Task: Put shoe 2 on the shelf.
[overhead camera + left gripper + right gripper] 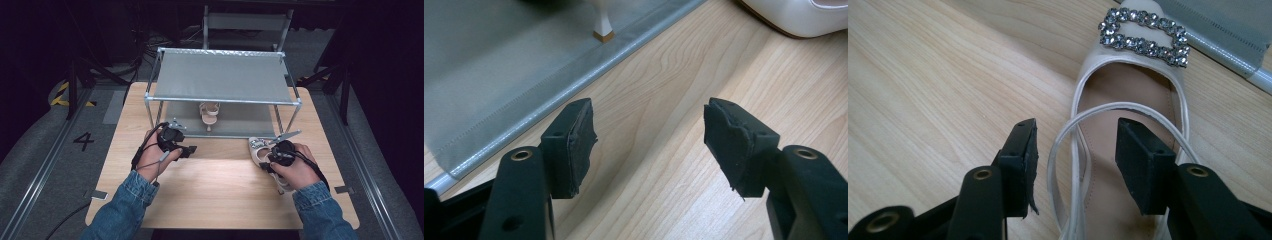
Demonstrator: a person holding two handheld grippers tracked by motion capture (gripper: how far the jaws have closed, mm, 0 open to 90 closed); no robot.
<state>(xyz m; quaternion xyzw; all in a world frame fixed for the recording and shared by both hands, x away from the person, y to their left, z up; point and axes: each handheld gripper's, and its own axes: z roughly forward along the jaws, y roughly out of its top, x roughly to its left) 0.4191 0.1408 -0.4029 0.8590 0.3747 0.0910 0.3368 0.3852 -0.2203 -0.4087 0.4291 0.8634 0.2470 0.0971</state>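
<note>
The right gripper (1075, 150), jaws apart, straddles the strap of a cream shoe (1128, 100) on the table (210, 190); contact is unclear. The left gripper (649, 145) gapes empty. At twelve o'clock, another shoe (209, 114) sits on the rack (222, 77).

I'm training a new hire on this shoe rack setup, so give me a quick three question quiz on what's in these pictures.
1. True or false: the left gripper is shut on a shoe.
2. Where is the shoe with the rhinestone buckle? A. the rack's top shelf B. the wooden table C. the floor
3. Fill in: the other shoe stands on the rack's ___ shelf.

Key: 1 false, its jaws stand open over bare wood. 2 B, with the right gripper open around its side edge and strap. 3 lower.
</note>
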